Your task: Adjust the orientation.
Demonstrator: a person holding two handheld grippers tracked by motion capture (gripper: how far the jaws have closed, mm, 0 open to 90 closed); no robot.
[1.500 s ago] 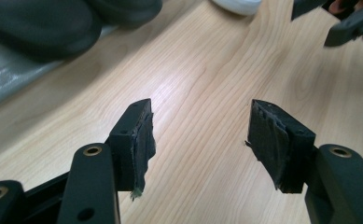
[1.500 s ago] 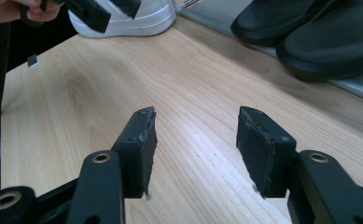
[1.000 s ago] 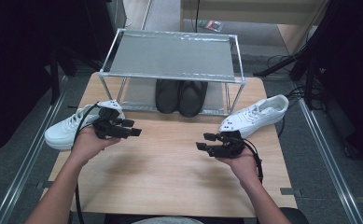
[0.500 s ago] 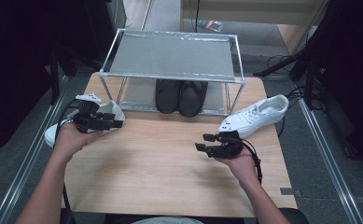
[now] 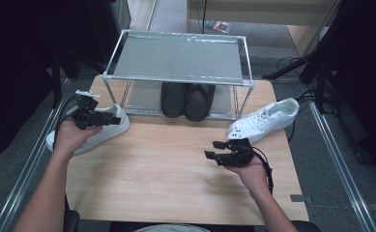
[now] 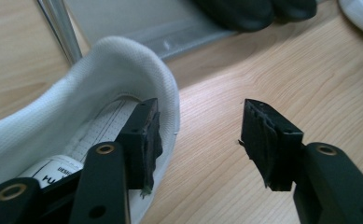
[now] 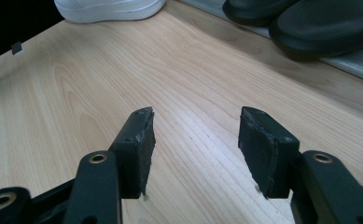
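White low-top sneaker (image 5: 91,133), upright on its sole at the table's left edge, partly overhanging it, heel toward the rack. Padded heel collar (image 6: 137,70) open upward, printed insole label (image 6: 60,170) visible inside.

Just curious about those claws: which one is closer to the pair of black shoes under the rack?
Neither clearly. The left gripper sits left of the black shoes at a white sneaker; the right gripper hovers nearer the person.
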